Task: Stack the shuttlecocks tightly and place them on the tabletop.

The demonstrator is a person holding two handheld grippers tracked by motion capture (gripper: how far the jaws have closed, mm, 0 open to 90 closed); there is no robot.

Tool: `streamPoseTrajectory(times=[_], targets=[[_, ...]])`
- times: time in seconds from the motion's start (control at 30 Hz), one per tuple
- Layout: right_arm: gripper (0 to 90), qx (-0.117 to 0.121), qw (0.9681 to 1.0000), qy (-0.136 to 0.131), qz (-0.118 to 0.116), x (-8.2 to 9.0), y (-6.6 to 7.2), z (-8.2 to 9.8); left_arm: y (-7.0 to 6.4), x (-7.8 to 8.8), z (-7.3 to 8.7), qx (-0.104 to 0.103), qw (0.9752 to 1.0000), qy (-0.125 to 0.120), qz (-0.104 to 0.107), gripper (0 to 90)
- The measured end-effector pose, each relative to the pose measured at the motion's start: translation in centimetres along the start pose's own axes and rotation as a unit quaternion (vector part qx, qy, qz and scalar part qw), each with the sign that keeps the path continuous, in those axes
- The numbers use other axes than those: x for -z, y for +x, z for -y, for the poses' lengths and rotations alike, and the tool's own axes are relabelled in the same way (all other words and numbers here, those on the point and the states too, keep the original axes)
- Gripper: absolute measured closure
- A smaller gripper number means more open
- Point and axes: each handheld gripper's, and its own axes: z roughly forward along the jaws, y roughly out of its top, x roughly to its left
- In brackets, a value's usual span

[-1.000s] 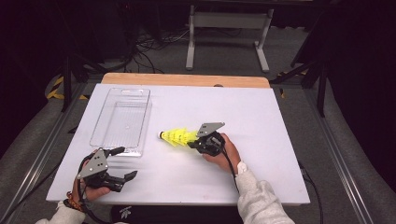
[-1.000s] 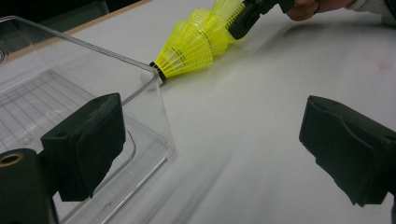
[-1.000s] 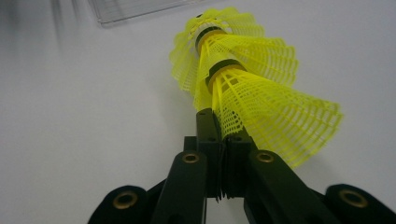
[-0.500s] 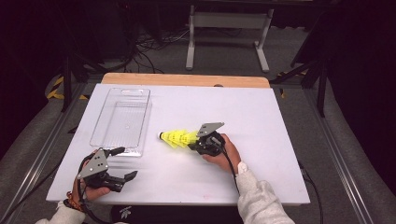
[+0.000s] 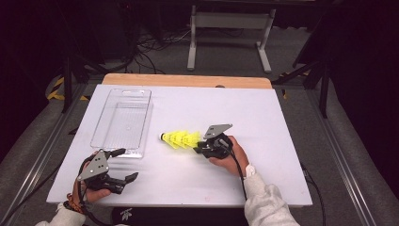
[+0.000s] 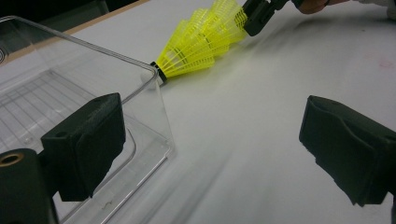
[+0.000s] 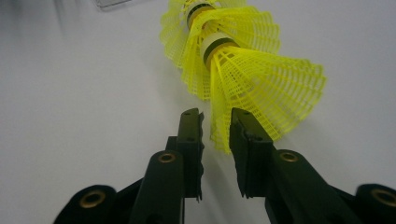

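Note:
A nested stack of yellow shuttlecocks (image 5: 181,139) lies on its side on the white table, cork end toward the clear tray. My right gripper (image 5: 200,147) is at the stack's open skirt end. Its jaws have just been opening. In the right gripper view the rim of the last skirt (image 7: 243,60) sits between the fingers of my right gripper (image 7: 216,126) with a gap beside it, so the pads do not press on it. My left gripper (image 5: 129,164) rests open near the table's front left. Its jaws (image 6: 212,144) straddle the tray's near corner, with the shuttlecocks (image 6: 201,42) beyond.
A clear plastic tray (image 5: 99,123) stands empty at the table's left, its near corner wall (image 6: 93,46) close to my left gripper. A wooden strip (image 5: 188,81) runs along the far edge. Dark floor, cables and a metal stand lie behind.

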Motion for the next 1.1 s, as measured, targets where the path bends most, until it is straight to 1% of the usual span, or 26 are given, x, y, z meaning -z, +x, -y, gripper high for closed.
streamPoseTrajectory(times=[0.07, 0.13, 0.17, 0.23, 0.33, 0.43, 0.57, 0.6, 0.63, 0.73, 0.83, 0.9, 0.93, 0.97, 1.0, 1.1], targets=[[82.6, -0.001, 1.0000, -0.002, -0.001, 0.2, 0.0, 0.1, 0.0, 0.0, 0.0, 0.001, 1.0000, -0.001, 0.000, 7.9], [87.9, -0.001, 1.0000, -0.004, 0.004, 0.3, -0.1, 0.2, 0.0, 0.0, 0.0, 0.001, 1.0000, 0.000, 0.000, 7.9], [88.8, 0.000, 0.9999, -0.008, 0.009, 0.4, 0.0, 0.1, 0.0, 0.0, 0.0, 0.001, 1.0000, -0.001, 0.000, 7.9], [89.9, -0.002, 0.9999, -0.013, 0.010, 0.4, -0.1, 0.1, 0.0, 0.0, 0.0, 0.001, 1.0000, 0.000, 0.000, 7.9], [90.0, 0.001, 0.9999, -0.010, 0.012, 0.3, 0.0, 0.1, 0.0, 0.0, 0.0, 0.002, 1.0000, 0.000, 0.000, 7.9], [90.0, 0.003, 0.9998, -0.014, 0.011, 0.2, 0.1, -0.1, 0.1, -0.1, 0.1, 0.003, 1.0000, 0.000, 0.001, 7.9], [90.0, 0.012, 0.9995, -0.028, 0.012, 0.3, 0.4, -0.4, 0.1, -0.1, 0.1, 0.004, 1.0000, 0.001, 0.002, 7.9], [90.0, 0.012, 0.9994, -0.032, 0.011, 0.3, 0.5, -0.5, 0.1, -0.1, 0.1, 0.004, 1.0000, 0.000, 0.002, 7.9], [90.0, 0.016, 0.9991, -0.038, 0.009, 0.4, 0.5, -0.6, 0.1, -0.2, 0.1, 0.004, 1.0000, 0.001, 0.002, 7.9], [90.0, 0.017, 0.9989, -0.043, 0.011, 0.4, 0.6, -0.6, 0.1, -0.2, 0.1, 0.004, 1.0000, 0.001, 0.003, 7.9], [90.0, 0.018, 0.9985, -0.052, 0.005, 0.4, 0.7, -0.7, 0.1, -0.2, 0.1, 0.004, 1.0000, 0.002, 0.003, 7.9], [90.0, 0.021, 0.9985, -0.050, 0.000, 0.2, 0.7, -0.8, 0.1, -0.2, 0.1, 0.004, 1.0000, 0.002, 0.004, 7.9], [90.0, 0.026, 0.9986, -0.045, 0.002, -0.1, 0.7, -0.8, 0.0, -0.2, 0.1, 0.004, 1.0000, 0.002, 0.004, 7.9], [90.0, 0.026, 0.9987, -0.044, 0.001, -0.2, 0.7, -0.8, 0.0, -0.2, 0.1, 0.003, 1.0000, 0.003, 0.003, 7.9], [90.0, 0.022, 0.9988, -0.044, -0.005, -0.4, 0.6, -0.7, 0.0, -0.2, 0.1, 0.003, 1.0000, 0.003, 0.003, 7.9], [90.0, 0.019, 0.9990, -0.041, -0.008, -0.7, 0.6, -0.6, 0.1, -0.2, 0.1, 0.004, 1.0000, 0.002, 0.004, 7.9]])
